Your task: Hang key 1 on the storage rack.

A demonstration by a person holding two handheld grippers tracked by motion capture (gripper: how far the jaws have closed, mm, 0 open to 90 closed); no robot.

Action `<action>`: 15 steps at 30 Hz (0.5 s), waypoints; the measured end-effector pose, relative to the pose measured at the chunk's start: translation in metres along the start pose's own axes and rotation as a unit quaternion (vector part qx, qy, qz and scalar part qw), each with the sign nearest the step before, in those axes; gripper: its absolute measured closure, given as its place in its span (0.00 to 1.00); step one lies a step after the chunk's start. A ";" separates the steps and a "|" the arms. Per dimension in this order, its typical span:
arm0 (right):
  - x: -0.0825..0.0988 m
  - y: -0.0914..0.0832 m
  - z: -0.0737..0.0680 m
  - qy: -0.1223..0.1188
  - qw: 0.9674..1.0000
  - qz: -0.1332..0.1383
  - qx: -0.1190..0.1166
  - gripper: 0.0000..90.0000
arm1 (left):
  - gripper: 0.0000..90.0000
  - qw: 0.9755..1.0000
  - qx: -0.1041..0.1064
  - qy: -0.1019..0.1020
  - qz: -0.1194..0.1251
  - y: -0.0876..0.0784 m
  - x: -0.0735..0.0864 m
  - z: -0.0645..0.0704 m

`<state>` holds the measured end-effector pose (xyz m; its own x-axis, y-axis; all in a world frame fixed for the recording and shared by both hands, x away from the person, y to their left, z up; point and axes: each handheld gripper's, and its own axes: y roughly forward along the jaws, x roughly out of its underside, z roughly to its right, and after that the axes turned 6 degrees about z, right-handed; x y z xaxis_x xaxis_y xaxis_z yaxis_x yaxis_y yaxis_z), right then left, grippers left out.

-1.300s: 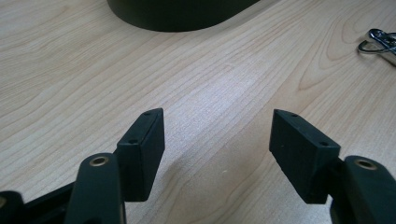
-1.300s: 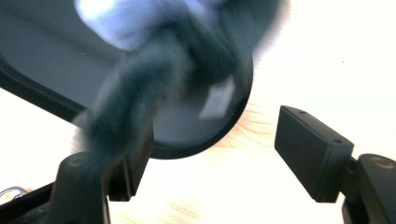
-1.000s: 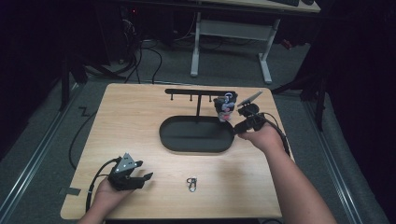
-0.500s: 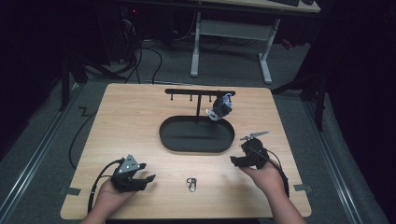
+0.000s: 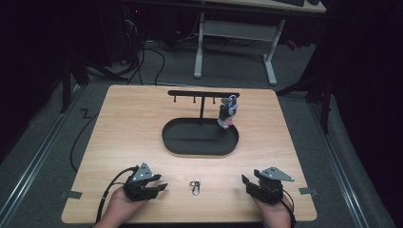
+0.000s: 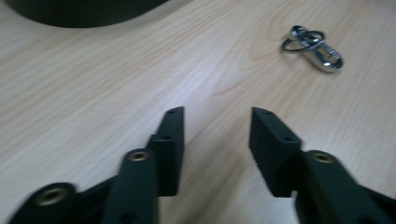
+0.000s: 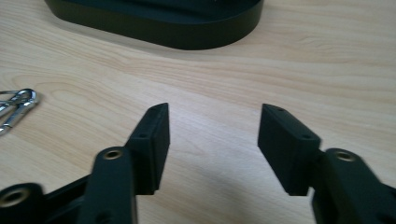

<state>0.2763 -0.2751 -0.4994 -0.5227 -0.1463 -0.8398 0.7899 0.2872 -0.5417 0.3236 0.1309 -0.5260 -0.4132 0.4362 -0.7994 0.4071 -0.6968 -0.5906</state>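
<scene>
Two grippers: I have both low over the near edge of the tabletop (image 5: 123, 118), one in each hand.
Left gripper (image 5: 159, 187): my fingers (image 6: 170, 140) stand apart with bare wood between them; they have just been closing, yet they grasp nothing.
Right gripper (image 5: 248, 182): my fingers (image 7: 152, 135) are likewise parted over bare wood, have just been closing, and clasp nothing.
Key clip (image 5: 195, 187): a small metal snap hook with a ring lies flat on the tabletop between my two sets of fingers, apart from both. From the left gripper view it sits ahead of the fingertips and off to their right (image 6: 313, 48); from the right gripper view it lies to the left of the fingertips, at the picture's edge (image 7: 16, 109).
Black tray (image 5: 183, 145): an oval dish rests well ahead of both sets of fingers.
Hook stand (image 5: 203, 93): a black bar on a post rises from the tray, beyond the fingers.
Hanging bundle (image 5: 227, 111): a small grey and pink thing hangs at the bar's right end; I cannot tell what it is.
</scene>
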 end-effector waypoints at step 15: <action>-0.002 0.002 -0.002 0.002 0.998 0.004 -0.056 0.54 | 1.00 0.999 0.019 0.025 -0.028 0.067 -0.045 0.069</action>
<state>0.2781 -0.2726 -0.4984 -0.5180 -0.1389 -0.8440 0.7540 0.3918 -0.5272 0.3131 0.0253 -0.5218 -0.3920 0.5029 -0.7703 0.3528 -0.6911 -0.6307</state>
